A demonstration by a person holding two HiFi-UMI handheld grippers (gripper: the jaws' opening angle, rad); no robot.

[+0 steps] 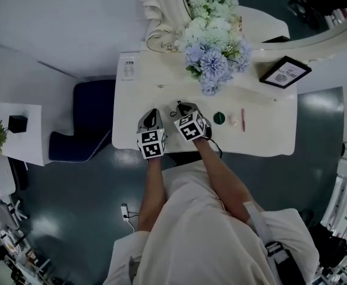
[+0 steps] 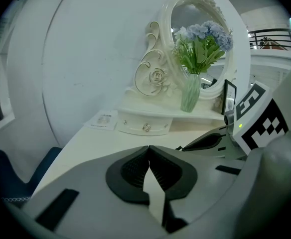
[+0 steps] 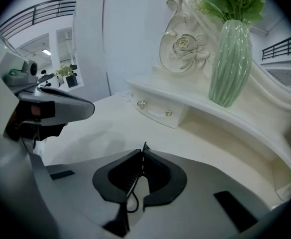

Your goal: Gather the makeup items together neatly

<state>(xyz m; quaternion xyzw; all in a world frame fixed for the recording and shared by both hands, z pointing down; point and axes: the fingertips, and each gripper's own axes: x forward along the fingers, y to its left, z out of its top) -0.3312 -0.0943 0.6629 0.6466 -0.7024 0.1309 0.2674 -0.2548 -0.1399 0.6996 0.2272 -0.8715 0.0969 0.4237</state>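
Makeup items: a green round compact (image 1: 219,118), a pale round piece (image 1: 233,122) and a pink stick (image 1: 243,119) are seen close together near the front edge of the surface (image 1: 132,123), right of its middle and apart from both tools.
Handling: all three are judged light, stiff and smooth, so likely to slide or roll. The stick would best be taken across its middle and the compact across its rim.
Right tool (image 1: 182,107): pressed together on a thin black wiry item (image 3: 134,183), too fine to be identified and judged limp.
Left tool (image 1: 153,113): pressed together, with nothing between.
Pose: both forearms are reached in over the front edge, the tools held side by side, tilted downward and aimed at the back edge.
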